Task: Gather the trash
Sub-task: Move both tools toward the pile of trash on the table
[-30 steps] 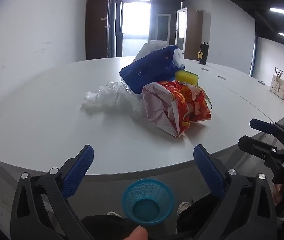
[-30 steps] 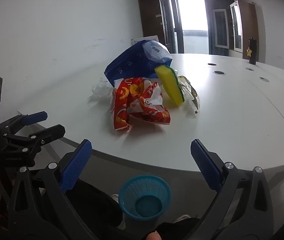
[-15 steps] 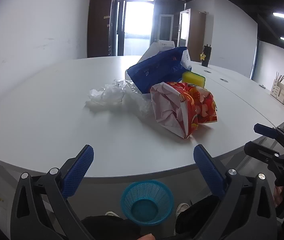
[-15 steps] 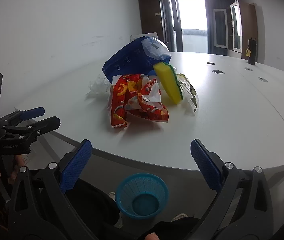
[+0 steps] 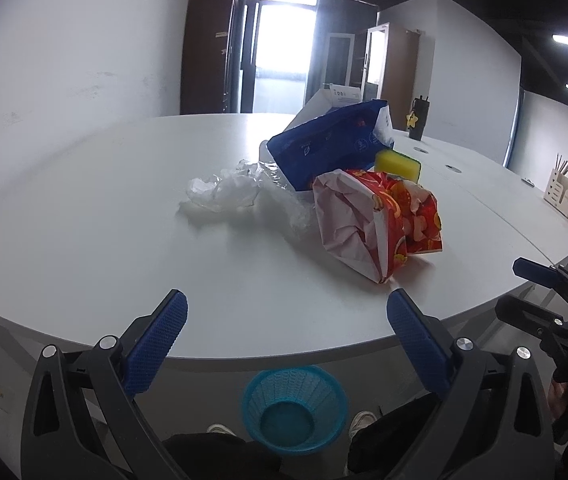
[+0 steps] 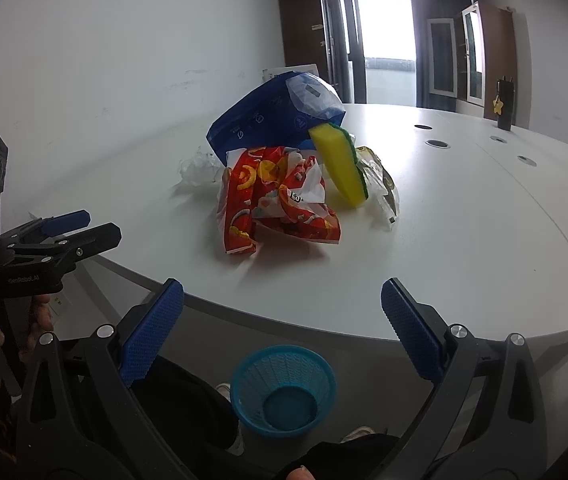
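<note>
Trash sits in one heap on the white table (image 5: 84, 240), untouched.

Left wrist view: the left claw (image 5: 287, 344) hangs with its jaws wide apart and nothing between them, just short of the table's near edge. Compared with a second ago the view has risen and edged forward, so more tabletop shows and the heap reads nearer. The heap holds a red snack bag (image 5: 379, 224) nearest, a blue bag (image 5: 323, 152) behind it, a yellow sponge (image 5: 397, 165) to the right and crumpled clear plastic (image 5: 228, 190) to the left. A blue basket (image 5: 293, 412) stands on the floor below the table edge. The right claw (image 5: 523, 288) shows at the far right, its jaws apart.

Right wrist view: the right claw (image 6: 282, 336) is likewise spread and empty, and has lifted slightly over the same interval. The red snack bag (image 6: 276, 200) lies closest to it, the yellow sponge (image 6: 341, 162) leaning against the blue bag (image 6: 268, 120). The blue basket (image 6: 284, 390) is directly below.

Judgement: approach under way, nothing collected; the snack bag looks the likeliest first pick.
</note>
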`<state>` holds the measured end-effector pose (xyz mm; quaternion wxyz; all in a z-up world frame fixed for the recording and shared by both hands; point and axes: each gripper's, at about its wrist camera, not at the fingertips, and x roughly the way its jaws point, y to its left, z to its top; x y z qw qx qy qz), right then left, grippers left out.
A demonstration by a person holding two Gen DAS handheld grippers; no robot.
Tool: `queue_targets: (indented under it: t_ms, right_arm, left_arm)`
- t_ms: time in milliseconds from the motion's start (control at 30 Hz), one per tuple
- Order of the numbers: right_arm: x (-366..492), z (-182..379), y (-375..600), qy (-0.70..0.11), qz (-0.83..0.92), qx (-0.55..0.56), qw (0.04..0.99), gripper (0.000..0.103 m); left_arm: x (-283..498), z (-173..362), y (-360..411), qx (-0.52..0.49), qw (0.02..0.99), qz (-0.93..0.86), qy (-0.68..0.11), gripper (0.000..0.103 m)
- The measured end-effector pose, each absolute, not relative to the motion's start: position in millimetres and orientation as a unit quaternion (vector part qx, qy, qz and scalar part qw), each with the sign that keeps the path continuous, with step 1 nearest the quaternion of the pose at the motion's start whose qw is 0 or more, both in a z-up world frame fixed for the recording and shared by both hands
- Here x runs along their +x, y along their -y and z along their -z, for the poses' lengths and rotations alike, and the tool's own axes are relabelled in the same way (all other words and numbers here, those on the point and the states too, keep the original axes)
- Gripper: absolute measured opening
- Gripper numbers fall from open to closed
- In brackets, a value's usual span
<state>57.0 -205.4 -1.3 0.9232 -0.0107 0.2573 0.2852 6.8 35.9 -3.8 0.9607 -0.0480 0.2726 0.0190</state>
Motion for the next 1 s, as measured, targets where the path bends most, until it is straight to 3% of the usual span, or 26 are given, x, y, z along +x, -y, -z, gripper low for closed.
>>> queue_targets:
  t_ms: [1000]
  right_arm:
    - [60.9,-0.4,211.9,-0.259,-0.273,0.005,0.927,0.095]
  left_arm:
    - [7.1,3.6,-39.9,-0.074,0.958,0.001,-0.277,0.097]
